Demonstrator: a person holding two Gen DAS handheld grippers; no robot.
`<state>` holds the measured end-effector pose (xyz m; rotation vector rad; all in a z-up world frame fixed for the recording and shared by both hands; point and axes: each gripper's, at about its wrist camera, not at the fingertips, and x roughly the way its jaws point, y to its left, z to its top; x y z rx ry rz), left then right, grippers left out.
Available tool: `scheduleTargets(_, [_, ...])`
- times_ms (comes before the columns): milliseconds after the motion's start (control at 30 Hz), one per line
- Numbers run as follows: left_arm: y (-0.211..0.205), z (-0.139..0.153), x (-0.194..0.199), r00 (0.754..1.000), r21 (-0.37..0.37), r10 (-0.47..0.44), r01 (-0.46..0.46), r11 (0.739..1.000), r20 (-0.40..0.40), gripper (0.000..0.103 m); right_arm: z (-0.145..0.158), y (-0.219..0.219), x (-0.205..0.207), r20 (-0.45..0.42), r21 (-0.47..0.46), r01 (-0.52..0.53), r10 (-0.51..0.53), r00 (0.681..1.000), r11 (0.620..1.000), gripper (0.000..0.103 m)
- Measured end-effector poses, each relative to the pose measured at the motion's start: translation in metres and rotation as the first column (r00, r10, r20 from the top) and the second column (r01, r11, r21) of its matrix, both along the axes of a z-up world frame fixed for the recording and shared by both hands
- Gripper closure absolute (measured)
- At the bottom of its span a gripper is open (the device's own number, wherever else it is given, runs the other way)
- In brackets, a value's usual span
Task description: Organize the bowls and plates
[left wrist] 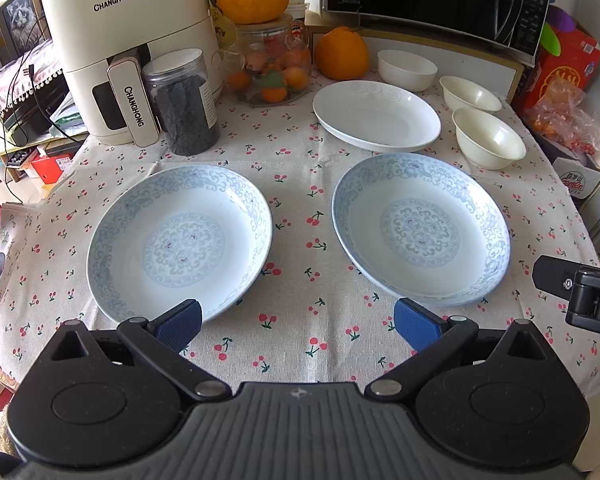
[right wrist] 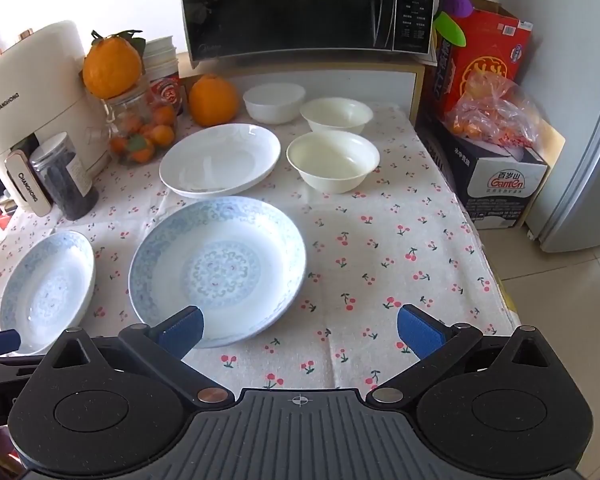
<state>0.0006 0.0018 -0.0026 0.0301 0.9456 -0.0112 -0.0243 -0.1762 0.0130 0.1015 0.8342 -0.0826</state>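
From the left wrist view, we see our left gripper (left wrist: 298, 322) with its jaws spread wide and holding nothing, above the cherry-print bench (left wrist: 300, 344). Two blue-patterned plates lie near us: the left blue plate (left wrist: 180, 240) and the right blue plate (left wrist: 420, 228), apart from each other. Farther off sits a white plate (left wrist: 376, 116), with three white bowls (left wrist: 488, 138) to its right and behind it.

From the right wrist view, our right gripper (right wrist: 300, 328) also has its jaws wide open and empty. The right blue plate (right wrist: 218, 272) lies just ahead of its left jaw, the left blue plate (right wrist: 48, 288) at the far left. The white plate (right wrist: 220, 160) and the bowls (right wrist: 333, 162) stand beyond.
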Motion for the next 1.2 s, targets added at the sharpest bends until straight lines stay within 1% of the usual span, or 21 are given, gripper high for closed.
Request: scheduleTargets(1200, [-0.0005, 0.0003, 0.0005, 1.0, 0.001, 0.003, -0.003, 1.0, -0.003, 0.0, -0.0025, 0.0024, 0.0006, -0.021, 0.013, -0.013, 0.013, 1.0, 1.0, 0.0])
